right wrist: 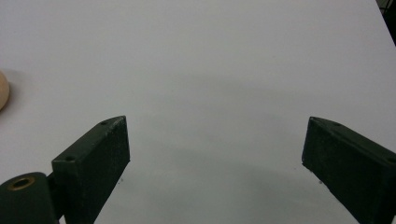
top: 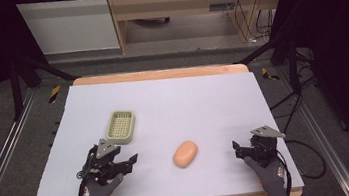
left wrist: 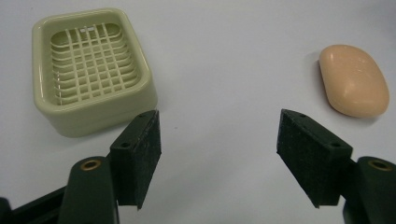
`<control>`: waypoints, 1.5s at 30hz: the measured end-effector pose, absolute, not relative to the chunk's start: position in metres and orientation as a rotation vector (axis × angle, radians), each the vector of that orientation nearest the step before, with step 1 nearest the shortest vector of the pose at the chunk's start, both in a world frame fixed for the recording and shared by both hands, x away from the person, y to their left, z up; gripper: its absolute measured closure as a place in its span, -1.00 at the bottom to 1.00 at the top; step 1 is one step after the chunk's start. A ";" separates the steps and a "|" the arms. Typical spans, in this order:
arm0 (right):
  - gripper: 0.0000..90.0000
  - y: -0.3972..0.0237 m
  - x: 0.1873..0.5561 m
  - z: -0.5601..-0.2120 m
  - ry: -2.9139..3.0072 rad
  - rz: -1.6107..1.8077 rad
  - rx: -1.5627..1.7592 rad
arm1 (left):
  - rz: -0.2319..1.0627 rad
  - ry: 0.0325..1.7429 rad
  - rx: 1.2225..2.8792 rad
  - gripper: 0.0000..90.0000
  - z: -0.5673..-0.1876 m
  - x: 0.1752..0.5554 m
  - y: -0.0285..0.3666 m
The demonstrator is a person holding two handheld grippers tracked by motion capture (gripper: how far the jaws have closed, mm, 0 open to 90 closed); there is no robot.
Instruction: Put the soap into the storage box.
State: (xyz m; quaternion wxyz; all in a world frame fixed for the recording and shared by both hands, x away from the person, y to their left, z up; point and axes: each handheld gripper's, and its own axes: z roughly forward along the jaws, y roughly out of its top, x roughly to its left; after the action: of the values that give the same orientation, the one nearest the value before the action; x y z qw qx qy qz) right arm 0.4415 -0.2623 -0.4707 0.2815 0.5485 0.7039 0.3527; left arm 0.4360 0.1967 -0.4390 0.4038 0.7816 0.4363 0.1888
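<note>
A peach-coloured bar of soap (top: 185, 153) lies on the pale mat near the front middle. A pale green soap dish (top: 120, 127) with a slatted grid sits to its left and farther back. My left gripper (top: 120, 161) rests at the front left, open, with nothing between its jaws. From the left gripper view, the dish (left wrist: 91, 70) is ahead to the left and the soap (left wrist: 354, 80) ahead to the right. My right gripper (top: 246, 148) stands open at the front right, over bare mat; the soap's edge (right wrist: 3, 89) peeks in at the far left of its view.
The pale mat (top: 188, 101) covers a wooden table (top: 159, 73). Metal rails run along both sides on the floor. Cables trail off the right side. A wooden bench stands beyond the table.
</note>
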 end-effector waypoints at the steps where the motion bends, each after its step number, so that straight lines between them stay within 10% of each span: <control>1: -0.82 -0.262 0.441 -0.471 1.886 0.944 1.468 | 0.475 1.101 1.969 -0.34 -0.438 0.436 0.195; 45: -0.83 -0.260 0.441 -0.470 1.881 0.929 1.484 | 0.424 0.942 2.062 -0.41 -0.415 0.453 0.125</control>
State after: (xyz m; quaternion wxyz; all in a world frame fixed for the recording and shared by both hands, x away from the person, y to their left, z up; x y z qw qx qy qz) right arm 0.4413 -0.2597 -0.4700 0.2824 0.5540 0.7022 0.3467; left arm 0.4531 0.1247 -0.4148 0.4054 0.8173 0.3733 0.1681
